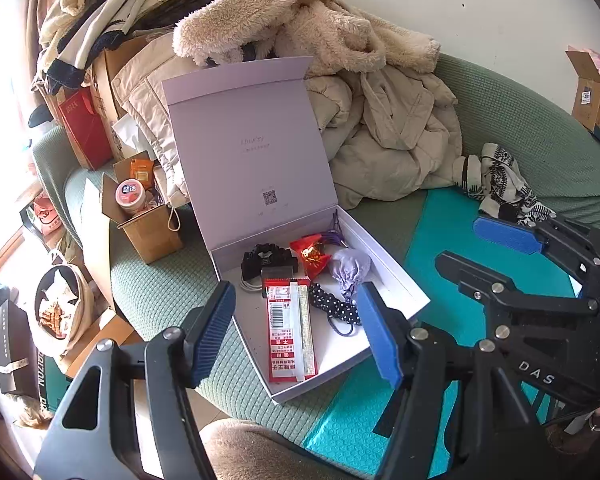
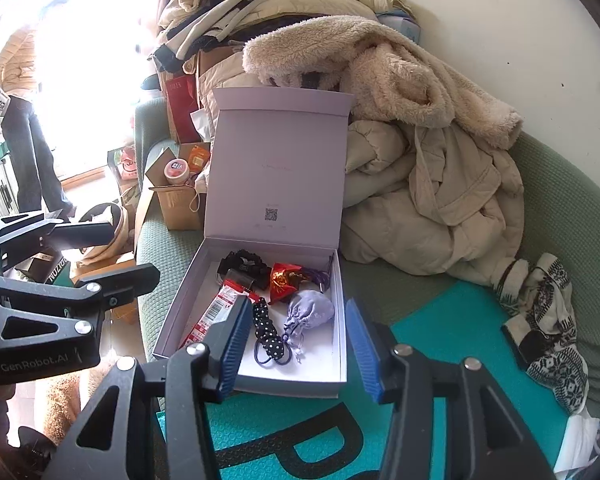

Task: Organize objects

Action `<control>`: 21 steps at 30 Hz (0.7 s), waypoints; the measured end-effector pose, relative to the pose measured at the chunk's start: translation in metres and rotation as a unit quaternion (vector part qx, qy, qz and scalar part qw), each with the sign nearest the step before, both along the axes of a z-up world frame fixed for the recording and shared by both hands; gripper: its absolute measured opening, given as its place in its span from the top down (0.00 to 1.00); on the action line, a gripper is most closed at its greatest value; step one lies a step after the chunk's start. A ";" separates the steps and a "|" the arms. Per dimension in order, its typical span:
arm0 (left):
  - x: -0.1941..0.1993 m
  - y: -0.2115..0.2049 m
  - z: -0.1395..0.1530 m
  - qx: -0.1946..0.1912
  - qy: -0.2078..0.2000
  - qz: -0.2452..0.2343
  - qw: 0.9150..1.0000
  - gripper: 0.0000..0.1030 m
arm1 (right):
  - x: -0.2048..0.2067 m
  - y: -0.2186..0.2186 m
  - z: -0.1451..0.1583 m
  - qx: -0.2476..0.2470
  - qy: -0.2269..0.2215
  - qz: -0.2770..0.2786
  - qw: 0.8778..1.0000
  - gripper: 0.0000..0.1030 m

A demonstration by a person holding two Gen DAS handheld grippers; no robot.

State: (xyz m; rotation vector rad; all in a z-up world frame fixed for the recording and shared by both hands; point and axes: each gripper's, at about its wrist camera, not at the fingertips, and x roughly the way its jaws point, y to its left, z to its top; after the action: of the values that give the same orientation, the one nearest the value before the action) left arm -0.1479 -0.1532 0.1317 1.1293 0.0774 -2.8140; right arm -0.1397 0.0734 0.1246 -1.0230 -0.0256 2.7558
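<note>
A white gift box lies on the green sofa with its lid standing up at the back. Inside lie a red packet, a black item, a red foil pouch, a lilac drawstring pouch and a polka-dot hair band. My left gripper hovers open above the box's near end, holding nothing. My right gripper also hangs open and empty over the box's near edge, to the right of the left one.
Beige coats are piled behind and to the right of the box. A patterned cloth lies on the sofa beside a teal mat. A small cardboard box with a jar stands left of the box. A person's legs show by the window.
</note>
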 end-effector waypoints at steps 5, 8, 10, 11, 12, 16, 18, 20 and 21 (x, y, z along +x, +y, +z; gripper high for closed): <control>0.023 0.007 0.005 -0.006 0.002 0.006 1.000 0.39 | 0.019 -0.010 0.004 0.004 0.001 -0.004 1.000 0.52; 0.037 0.011 0.008 -0.007 0.003 0.011 1.000 0.37 | 0.030 -0.017 0.005 0.011 0.000 -0.005 1.000 0.45; 0.047 0.013 0.009 -0.006 0.006 0.013 1.000 0.36 | 0.035 -0.022 0.005 0.017 -0.004 -0.006 1.000 0.42; 0.051 0.014 0.009 -0.005 0.006 0.013 1.000 0.35 | 0.038 -0.024 0.004 0.019 -0.004 -0.006 1.000 0.42; 0.055 0.015 0.009 -0.006 0.006 0.015 1.000 0.35 | 0.041 -0.026 0.004 0.019 -0.004 -0.005 1.000 0.42; 0.070 0.019 0.008 -0.006 0.006 0.021 1.000 0.31 | 0.051 -0.034 0.001 0.019 -0.008 -0.006 1.000 0.42; 0.078 0.021 0.008 -0.013 0.006 0.026 1.000 0.27 | 0.055 -0.037 -0.002 0.018 -0.012 -0.006 1.000 0.41; 0.084 0.022 0.006 -0.018 0.004 0.031 0.999 0.23 | 0.057 -0.040 -0.006 0.016 -0.019 -0.004 1.000 0.41; 0.086 0.022 0.005 -0.019 0.003 0.034 0.999 0.22 | 0.058 -0.041 -0.008 0.018 -0.022 -0.004 1.000 0.41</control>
State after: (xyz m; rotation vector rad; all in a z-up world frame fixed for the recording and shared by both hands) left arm -0.0617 -0.1313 0.1364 1.0895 0.0606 -2.7481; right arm -0.0818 0.0323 0.1164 -1.0720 -0.0771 2.7155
